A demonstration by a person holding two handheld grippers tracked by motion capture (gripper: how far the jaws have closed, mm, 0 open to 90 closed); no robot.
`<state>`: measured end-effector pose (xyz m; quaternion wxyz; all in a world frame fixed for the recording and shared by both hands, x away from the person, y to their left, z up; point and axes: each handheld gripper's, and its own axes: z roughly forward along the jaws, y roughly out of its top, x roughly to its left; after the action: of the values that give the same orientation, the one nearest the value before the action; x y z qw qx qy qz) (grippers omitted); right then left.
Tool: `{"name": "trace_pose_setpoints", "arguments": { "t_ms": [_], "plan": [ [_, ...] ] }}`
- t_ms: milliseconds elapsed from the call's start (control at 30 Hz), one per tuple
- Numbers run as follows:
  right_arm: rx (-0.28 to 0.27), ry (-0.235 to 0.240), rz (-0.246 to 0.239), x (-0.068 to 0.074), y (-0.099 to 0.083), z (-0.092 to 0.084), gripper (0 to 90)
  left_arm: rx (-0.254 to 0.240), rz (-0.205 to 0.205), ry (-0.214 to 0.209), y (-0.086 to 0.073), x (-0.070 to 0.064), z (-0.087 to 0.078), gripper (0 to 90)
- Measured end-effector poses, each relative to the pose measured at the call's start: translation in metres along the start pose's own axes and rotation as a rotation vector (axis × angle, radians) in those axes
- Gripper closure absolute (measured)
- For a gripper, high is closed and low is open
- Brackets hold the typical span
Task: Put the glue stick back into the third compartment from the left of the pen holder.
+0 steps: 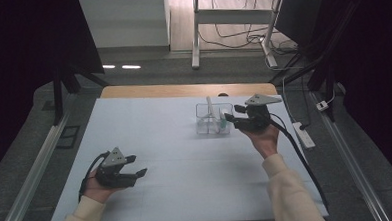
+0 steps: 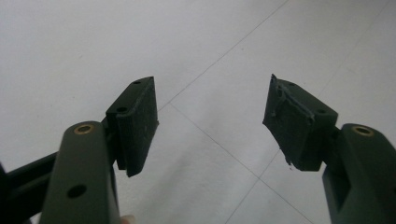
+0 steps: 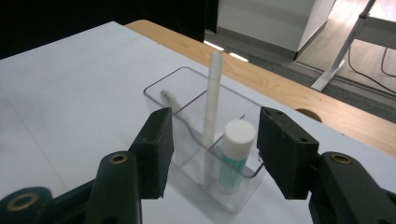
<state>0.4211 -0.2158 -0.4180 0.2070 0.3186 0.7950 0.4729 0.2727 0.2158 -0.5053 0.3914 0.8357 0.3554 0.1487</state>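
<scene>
A clear plastic organiser (image 1: 213, 120) stands on the white table top (image 1: 176, 161), right of centre toward the far edge. In it a white pen (image 3: 212, 93) leans upright, and a green tube with a white cap (image 3: 238, 135) stands in the near compartment. My right gripper (image 1: 229, 119) is at the organiser's right side. Its jaws are open and flank the near end of the organiser (image 3: 161, 88) without pressing on anything. My left gripper (image 1: 139, 164) rests low at the front left, open, with bare table between its pads (image 2: 137, 121).
A strip of wooden table edge (image 1: 183, 89) runs behind the white sheet. On the floor to the right lies a power strip (image 1: 303, 135) with cables. White desk legs (image 1: 195, 35) stand farther back. A cable trails from each gripper.
</scene>
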Motion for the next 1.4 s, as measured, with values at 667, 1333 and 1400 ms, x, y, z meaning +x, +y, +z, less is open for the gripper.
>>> {"name": "trace_pose_setpoints", "arguments": {
  "t_ms": [667,1333,1400],
  "plan": [
    [0.053,0.036,-0.017,0.01,-0.06,-0.044,43.9,0.004,-0.001,-0.002,0.0,0.001,0.002,34.4],
    [0.13,0.059,-0.02,0.004,-0.116,-0.071,42.7,-0.002,-0.007,0.003,0.0,0.001,0.001,34.4],
    [0.133,0.061,-0.023,0.005,-0.117,-0.071,42.6,-0.003,-0.007,0.003,0.0,0.001,0.001,34.3]
  ]
}}
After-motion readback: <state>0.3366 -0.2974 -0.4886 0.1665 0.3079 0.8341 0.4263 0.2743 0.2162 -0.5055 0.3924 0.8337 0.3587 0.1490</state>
